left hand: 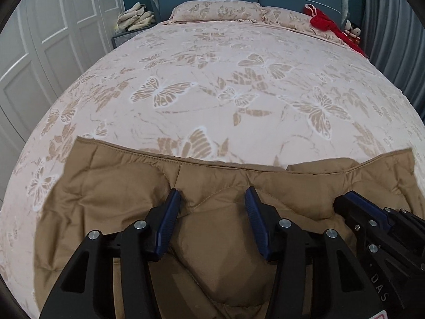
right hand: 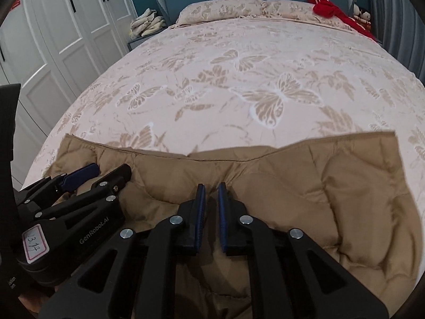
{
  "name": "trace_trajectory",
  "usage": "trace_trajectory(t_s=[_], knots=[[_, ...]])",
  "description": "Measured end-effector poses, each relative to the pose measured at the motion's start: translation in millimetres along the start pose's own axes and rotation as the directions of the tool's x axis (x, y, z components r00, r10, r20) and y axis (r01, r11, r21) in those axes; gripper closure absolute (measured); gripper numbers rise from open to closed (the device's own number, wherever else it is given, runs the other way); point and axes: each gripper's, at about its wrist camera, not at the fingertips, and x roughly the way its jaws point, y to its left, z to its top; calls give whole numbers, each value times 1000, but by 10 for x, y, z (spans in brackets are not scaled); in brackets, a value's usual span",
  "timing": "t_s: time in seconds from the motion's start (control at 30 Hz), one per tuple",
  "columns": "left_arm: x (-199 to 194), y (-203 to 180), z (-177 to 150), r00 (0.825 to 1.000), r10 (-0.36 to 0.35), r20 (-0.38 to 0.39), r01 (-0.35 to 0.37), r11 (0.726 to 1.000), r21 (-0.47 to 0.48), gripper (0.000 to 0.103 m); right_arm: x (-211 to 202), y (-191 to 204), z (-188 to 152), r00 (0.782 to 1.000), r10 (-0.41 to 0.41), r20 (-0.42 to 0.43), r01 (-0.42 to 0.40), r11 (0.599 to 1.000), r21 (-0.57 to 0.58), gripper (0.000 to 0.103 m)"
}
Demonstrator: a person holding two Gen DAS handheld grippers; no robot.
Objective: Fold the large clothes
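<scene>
A tan quilted puffer garment (left hand: pixel 127 186) lies spread at the near end of the bed, its stitched hem edge facing the headboard; it also fills the lower part of the right wrist view (right hand: pixel 318 186). My left gripper (left hand: pixel 212 194) is open, its blue-padded fingers (left hand: pixel 170 212) resting on the garment with a puffed fold between them. My right gripper (right hand: pixel 211 186) has its jaws nearly closed, pinching a fold of the tan fabric. The right gripper also shows at the right edge of the left wrist view (left hand: pixel 353 202), and the left gripper shows at the left of the right wrist view (right hand: pixel 106 171).
The bed (left hand: pixel 212 79) has a pink butterfly-print cover, two matching pillows (left hand: pixel 217 10) and a blue headboard. A red garment (left hand: pixel 326 24) and small dolls lie at the far right corner. Folded cloths (left hand: pixel 135 17) sit on a nightstand. White wardrobe doors (left hand: pixel 53 26) stand left.
</scene>
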Motion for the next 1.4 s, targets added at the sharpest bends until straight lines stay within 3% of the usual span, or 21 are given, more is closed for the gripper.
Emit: trace_trajectory(t_s=[0.37, 0.9, 0.97, 1.03, 1.1, 1.23, 1.4], knots=[[181, -102, -154, 997, 53, 50, -55, 998, 25, 52, 205, -68, -170, 1000, 23, 15, -23, 1000, 16, 96], [246, -119, -189, 997, 50, 63, -52, 998, 22, 52, 282, -55, -177, 1000, 18, 22, -19, 1000, 9, 96], [137, -70, -163, 999, 29, 43, -30, 999, 20, 51, 159, -48, -109, 1000, -2, -17, 2, 1000, 2, 95], [-150, 43, -195, 999, -3, 33, 4, 1000, -6, 51, -117, -58, -80, 1000, -10, -2, 11, 1000, 25, 90], [-411, 154, -284, 998, -49, 48, 51, 998, -40, 51, -527, -124, -142, 997, 62, 54, -66, 995, 77, 87], [-871, 352, -663, 996, -67, 64, 74, 990, -116, 51, -1003, -172, -426, 988, 125, 92, -135, 984, 116, 83], [-1104, 349, -1008, 994, -62, 91, 76, 984, -161, 51, -1236, -20, -834, 988, 92, 125, -100, 993, 59, 84]])
